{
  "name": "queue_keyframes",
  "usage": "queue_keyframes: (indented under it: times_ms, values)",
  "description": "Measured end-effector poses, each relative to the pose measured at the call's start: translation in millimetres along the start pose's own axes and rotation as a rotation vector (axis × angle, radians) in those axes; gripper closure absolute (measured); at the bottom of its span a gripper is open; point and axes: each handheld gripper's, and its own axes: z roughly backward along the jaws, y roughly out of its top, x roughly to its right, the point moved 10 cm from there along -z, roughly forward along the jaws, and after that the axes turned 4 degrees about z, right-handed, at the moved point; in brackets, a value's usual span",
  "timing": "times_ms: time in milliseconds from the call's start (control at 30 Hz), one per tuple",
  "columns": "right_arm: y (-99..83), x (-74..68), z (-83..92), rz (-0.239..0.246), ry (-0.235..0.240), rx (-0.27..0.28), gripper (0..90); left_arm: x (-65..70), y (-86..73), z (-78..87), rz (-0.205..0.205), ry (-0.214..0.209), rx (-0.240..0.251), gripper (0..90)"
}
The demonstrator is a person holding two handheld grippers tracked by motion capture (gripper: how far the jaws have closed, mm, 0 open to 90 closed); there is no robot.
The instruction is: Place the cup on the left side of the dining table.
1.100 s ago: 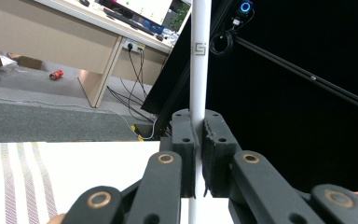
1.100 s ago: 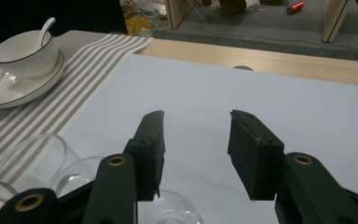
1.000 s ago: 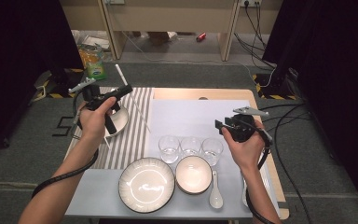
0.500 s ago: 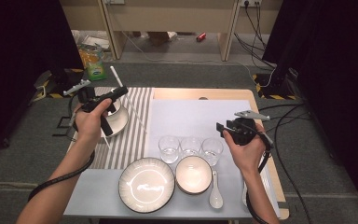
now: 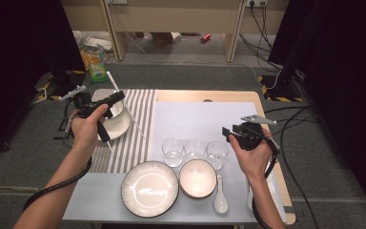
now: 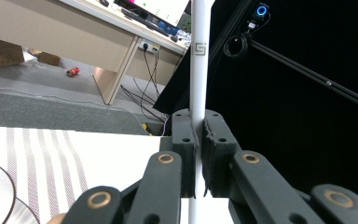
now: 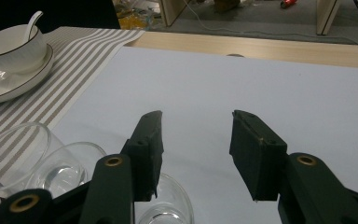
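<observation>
The left claw (image 6: 195, 154) is clenched on a white chopstick (image 6: 198, 70), held above the striped mat (image 5: 138, 109) beside the bowl (image 5: 114, 110), not yet laid down, while the right claw (image 7: 196, 149) hovers released near the glasses (image 5: 194, 151).

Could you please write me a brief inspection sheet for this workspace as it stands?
Surface: table with white mat and striped cloth.
Job's things: white stick, upright between the jaws.
Clutter: three glasses; plate; bowl; spoon; cup on saucer.
Grippers: left gripper shut on the stick; right gripper open, empty.
Cables: one trails from each gripper; more on the floor at right.
Surroundings: desk legs, bottle, dark curtains.
</observation>
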Motion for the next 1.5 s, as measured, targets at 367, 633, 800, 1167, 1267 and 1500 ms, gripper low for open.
queue_keyframes:
  times_ms: [367,633,800,1167,1267,1500]
  values:
    - [-4.8,1.9,-1.0,-0.006,-0.003,-0.006,53.4,-12.2,-2.6,9.2,0.018,0.019,0.007,84.1]
    - [-7.3,2.9,-1.3,-0.009,-0.003,0.000,53.2,-21.4,-4.0,15.5,0.021,0.035,0.009,84.1]
    - [-9.8,3.3,-0.9,-0.022,0.000,0.005,53.2,-25.8,-2.9,20.0,0.023,0.045,0.015,84.1]
    - [-13.7,2.6,-0.6,-0.022,-0.004,0.014,53.2,-35.7,-1.7,31.8,0.027,0.067,0.023,84.1]
    - [-13.0,2.7,0.0,-0.017,-0.010,0.019,53.2,-37.9,-1.0,35.0,0.030,0.072,0.027,84.1]
    - [-10.0,3.8,2.6,-0.018,-0.014,0.037,53.2,-42.5,0.8,42.2,0.034,0.080,0.034,84.1]
